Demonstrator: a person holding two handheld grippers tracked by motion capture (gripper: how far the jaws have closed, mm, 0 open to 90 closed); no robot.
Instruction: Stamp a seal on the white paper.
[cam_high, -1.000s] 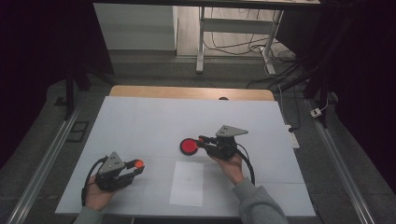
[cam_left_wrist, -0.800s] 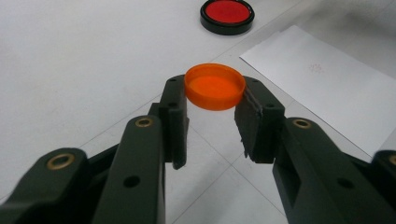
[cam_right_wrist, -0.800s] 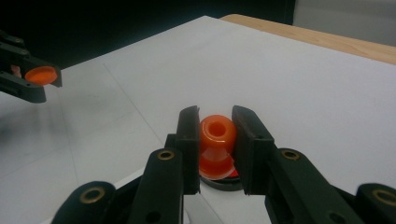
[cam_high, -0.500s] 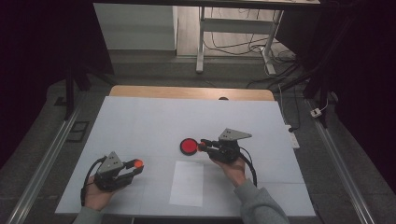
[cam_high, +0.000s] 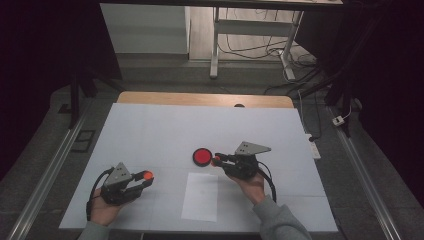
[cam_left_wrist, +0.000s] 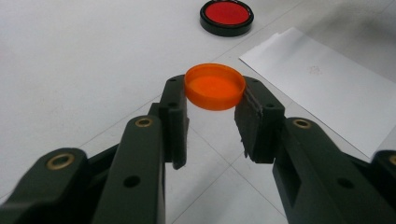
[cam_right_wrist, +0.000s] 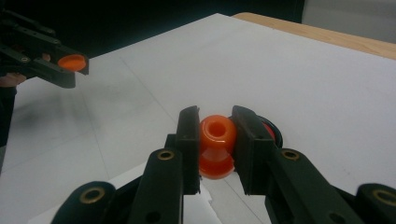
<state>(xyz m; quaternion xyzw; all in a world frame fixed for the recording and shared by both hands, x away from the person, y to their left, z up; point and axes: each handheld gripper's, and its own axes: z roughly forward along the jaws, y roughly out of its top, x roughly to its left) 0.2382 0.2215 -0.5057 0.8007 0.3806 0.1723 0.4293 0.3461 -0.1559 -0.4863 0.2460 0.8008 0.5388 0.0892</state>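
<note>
The red-filled black dish (cam_right_wrist: 274, 130) is largely hidden behind the right claw (cam_right_wrist: 216, 140) in its own view. The right claw is clamped on an orange spool-shaped piece (cam_right_wrist: 217, 145), held just beside the dish above the tabletop (cam_high: 160, 130). The left claw (cam_left_wrist: 214, 100) grips an orange cap (cam_left_wrist: 215, 86) by its rim — hollow side up, empty, well apart from the dish. White paper sheet (cam_high: 200, 196) lies between the hands.

Paper sheet (cam_high: 200, 196), white table (cam_high: 150, 130).
</note>
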